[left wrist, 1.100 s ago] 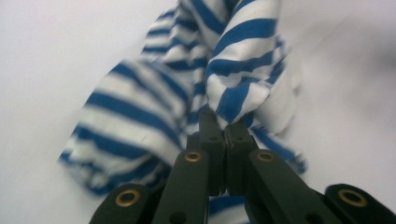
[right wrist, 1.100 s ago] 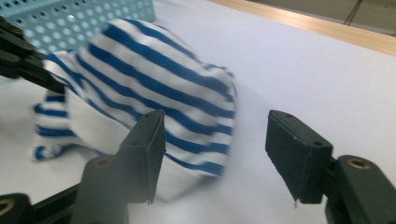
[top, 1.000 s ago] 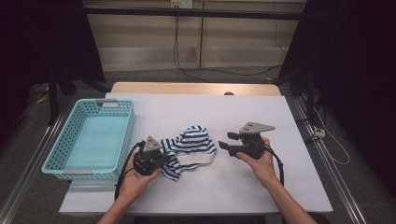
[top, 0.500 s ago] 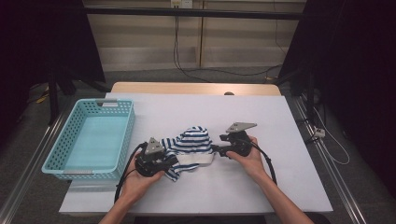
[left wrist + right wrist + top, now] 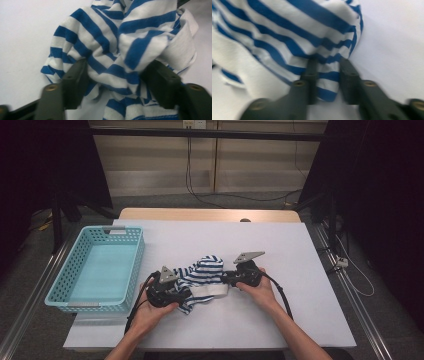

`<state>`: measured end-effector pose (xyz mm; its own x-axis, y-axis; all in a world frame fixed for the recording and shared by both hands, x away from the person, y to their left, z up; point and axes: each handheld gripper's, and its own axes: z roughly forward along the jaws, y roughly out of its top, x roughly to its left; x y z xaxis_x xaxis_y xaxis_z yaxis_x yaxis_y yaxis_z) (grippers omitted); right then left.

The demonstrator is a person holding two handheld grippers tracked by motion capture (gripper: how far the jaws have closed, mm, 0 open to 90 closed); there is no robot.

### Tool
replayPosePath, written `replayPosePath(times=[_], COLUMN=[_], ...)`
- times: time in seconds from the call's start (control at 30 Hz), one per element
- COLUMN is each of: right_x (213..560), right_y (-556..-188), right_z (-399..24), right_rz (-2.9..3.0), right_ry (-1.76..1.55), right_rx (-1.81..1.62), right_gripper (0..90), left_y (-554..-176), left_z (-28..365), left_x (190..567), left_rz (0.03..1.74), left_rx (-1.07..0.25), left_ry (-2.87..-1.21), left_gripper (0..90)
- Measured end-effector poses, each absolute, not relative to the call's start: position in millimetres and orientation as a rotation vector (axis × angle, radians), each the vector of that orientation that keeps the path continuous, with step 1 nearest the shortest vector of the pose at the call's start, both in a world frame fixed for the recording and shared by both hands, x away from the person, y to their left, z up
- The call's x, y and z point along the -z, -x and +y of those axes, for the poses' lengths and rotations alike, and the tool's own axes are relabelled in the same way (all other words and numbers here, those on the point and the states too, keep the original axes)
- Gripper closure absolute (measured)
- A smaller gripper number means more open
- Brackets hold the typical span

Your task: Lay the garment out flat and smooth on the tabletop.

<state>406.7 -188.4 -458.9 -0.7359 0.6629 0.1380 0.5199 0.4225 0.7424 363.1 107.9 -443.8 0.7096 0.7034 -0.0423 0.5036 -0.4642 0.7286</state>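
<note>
A blue-and-white striped garment [image 5: 202, 275] lies bunched in a heap on the white tabletop [image 5: 280, 250], a little toward the person's side of the middle, with a plain white band of it trailing along the near edge of the heap. The left claw [image 5: 181, 294] sits at the heap's left end; in the left gripper view its jaws have just been opening and stand spread, with a thick fold of the striped cloth [image 5: 120, 50] bulging between them and resting against both pads. The right claw [image 5: 226, 279] comes in at the heap's right end; in the right gripper view its jaws have just been closing and now stand narrow, with a folded edge of the cloth [image 5: 325, 72] between them. That view is blurred, so the pads seem to pinch the fold, though a sliver of gap may remain on one side. The person's hands hold both grippers low over the tabletop, cables trailing back toward the near edge. A light blue perforated basket [image 5: 65, 280] stands at the tabletop's left side, well apart from the garment.
</note>
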Motion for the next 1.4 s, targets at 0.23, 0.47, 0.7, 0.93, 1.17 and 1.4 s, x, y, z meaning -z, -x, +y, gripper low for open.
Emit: replayPosePath(times=[0.23,0.47,0.7,0.93,1.17,1.4], right_x=[440.6,418.8,414.3,417.2,428.5,429.0], right_y=[-396.3,-371.1,-337.9,-317.6,-327.4,-327.4], right_z=[-204.1,-234.9,-272.7,-281.8,-275.3,-271.9], right_rz=[2.416,2.347,2.277,2.266,2.294,2.302], right_ry=[-1.061,-1.055,-1.132,-1.142,-1.142,-1.137], right_rx=[-1.196,-1.219,-1.300,-1.294,-1.269,-1.268], right_gripper=[85.6,85.7,85.7,85.5,85.2,84.9], left_y=[-371.8,-368.3,-345.1,-331.1,-332.7,-330.7], left_z=[104.2,83.6,53.5,52.3,66.3,71.5], left_x=[442.5,443.3,440.7,435.8,424.6,417.3], left_rz=[0.884,0.834,0.723,0.683,0.717,0.678], left_rx=[-0.260,-0.130,-0.099,-0.079,-0.175,-0.235], left_ry=[-2.143,-2.121,-2.184,-2.188,-2.123,-2.097], left_gripper=[72.6,76.5,76.8,75.8,61.7,58.5])
